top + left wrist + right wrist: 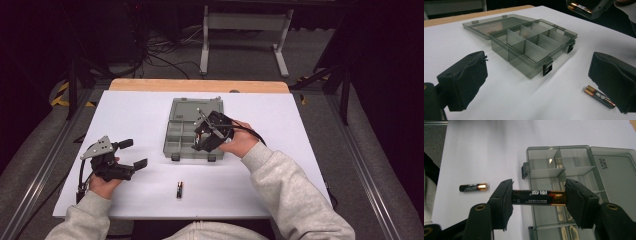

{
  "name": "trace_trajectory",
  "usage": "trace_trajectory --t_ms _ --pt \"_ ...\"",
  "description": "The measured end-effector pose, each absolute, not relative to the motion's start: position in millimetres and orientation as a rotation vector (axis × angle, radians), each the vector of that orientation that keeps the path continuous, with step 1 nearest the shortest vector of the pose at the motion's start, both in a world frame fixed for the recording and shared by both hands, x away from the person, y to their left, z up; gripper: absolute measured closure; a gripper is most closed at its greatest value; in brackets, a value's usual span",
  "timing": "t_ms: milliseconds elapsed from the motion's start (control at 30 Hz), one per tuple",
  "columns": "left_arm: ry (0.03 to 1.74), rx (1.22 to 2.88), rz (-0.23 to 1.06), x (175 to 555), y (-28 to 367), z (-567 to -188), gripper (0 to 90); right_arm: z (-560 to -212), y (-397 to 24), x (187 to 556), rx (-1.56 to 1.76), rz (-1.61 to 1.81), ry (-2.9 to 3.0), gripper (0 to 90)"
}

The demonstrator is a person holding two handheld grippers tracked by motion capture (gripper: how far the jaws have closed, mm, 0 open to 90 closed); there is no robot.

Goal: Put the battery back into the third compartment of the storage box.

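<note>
Right, I'm carrying a battery (537,197) end-to-end in the right gripper (537,197), over the organizer box (176,132)'s front compartments. Lowering level, w/ jaws releasing only once inside. Left gripper (536,85) is idling wide open; spare battery (179,190) is lying in front of the box.

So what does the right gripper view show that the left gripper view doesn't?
Right gripper view: the right gripper clamps a battery end to end, above the box's front edge.

Left gripper view: the left gripper, open, above the sheet short of the box; the box's black latches.

Both: the open grey compartment box, its compartments empty where visible, and a loose battery on the white sheet.
</note>
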State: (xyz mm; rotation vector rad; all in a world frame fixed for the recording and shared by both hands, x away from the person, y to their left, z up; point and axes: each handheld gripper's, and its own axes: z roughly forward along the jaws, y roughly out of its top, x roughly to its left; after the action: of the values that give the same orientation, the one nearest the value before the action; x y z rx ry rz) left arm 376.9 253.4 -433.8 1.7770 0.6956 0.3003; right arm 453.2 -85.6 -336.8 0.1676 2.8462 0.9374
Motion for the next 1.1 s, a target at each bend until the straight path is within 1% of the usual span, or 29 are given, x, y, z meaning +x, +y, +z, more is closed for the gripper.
trace_trajectory --t_ms 367,1100 --pt "0.695 1.781 0.296 377 254 -433 2.6 -332 -87 470 0.205 0.923 2.834 41.2" --pt "0.7 1.775 0.302 377 254 -434 2.6 -337 -100 508 0.343 0.896 2.815 41.1"
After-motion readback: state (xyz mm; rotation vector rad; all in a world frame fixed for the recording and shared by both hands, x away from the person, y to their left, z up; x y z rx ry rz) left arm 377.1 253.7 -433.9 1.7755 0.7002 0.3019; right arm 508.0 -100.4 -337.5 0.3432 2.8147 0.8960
